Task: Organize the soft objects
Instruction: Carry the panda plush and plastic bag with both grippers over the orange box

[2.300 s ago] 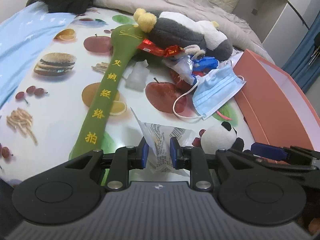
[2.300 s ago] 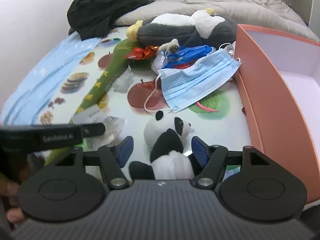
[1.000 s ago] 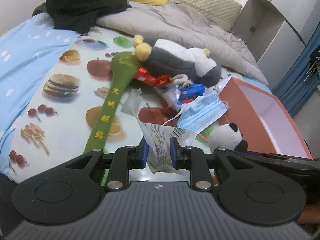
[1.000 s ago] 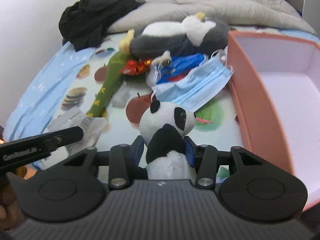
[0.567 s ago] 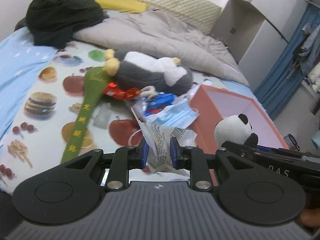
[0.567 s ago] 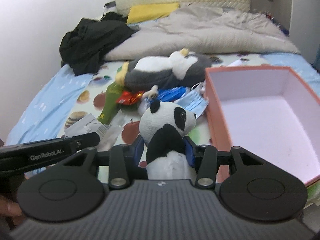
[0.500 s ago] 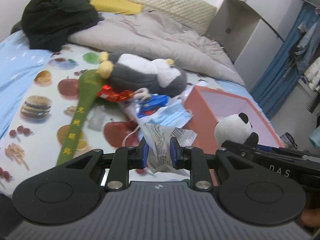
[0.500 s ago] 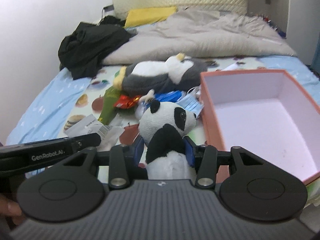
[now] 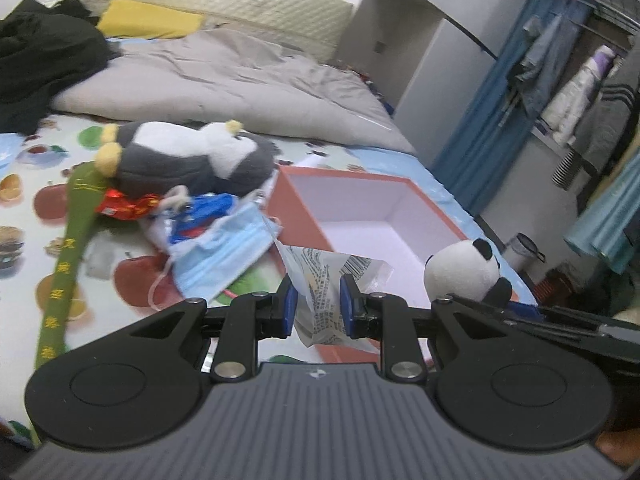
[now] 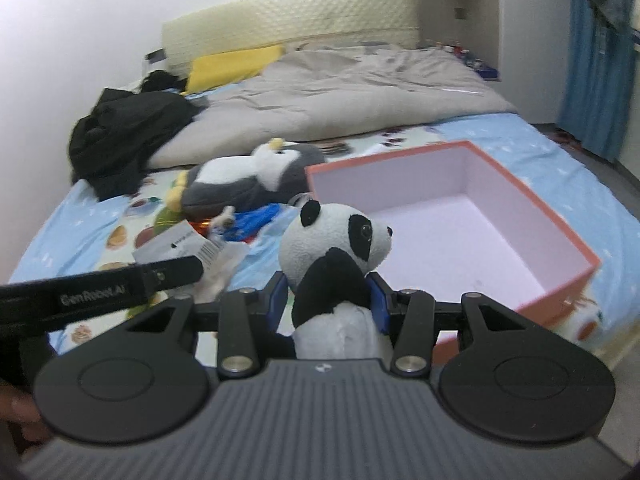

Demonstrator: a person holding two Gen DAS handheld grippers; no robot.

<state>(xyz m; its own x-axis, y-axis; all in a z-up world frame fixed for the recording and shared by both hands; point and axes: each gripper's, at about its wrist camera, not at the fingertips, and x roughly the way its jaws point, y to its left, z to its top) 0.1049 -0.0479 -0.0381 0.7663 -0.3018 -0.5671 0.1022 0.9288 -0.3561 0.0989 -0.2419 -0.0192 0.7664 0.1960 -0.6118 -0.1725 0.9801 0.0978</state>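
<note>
My left gripper [image 9: 317,307] is shut on a crinkly clear plastic packet [image 9: 328,280] and holds it in the air near the front edge of the open orange box [image 9: 298,216]. My right gripper [image 10: 327,300] is shut on a small panda plush [image 10: 336,248], held upright in front of the same box [image 10: 560,216], whose pale inside is bare. The panda also shows at the right of the left wrist view [image 9: 464,268]. On the fruit-print sheet lie a grey and white penguin plush [image 9: 188,160], a long green fabric paddle [image 9: 72,240] and a blue face mask [image 9: 224,252].
Red [image 9: 124,206] and blue wrappers [image 9: 204,212] lie by the penguin. A grey duvet [image 9: 224,80], black clothes [image 9: 36,60] and a yellow pillow [image 9: 148,24] fill the bed's far end. A white cabinet [image 9: 420,60] and hanging clothes [image 9: 580,100] stand to the right.
Both grippers have lifted up and moved right toward the box, each keeping its load. The right gripper closed on the panda about two seconds ago.
</note>
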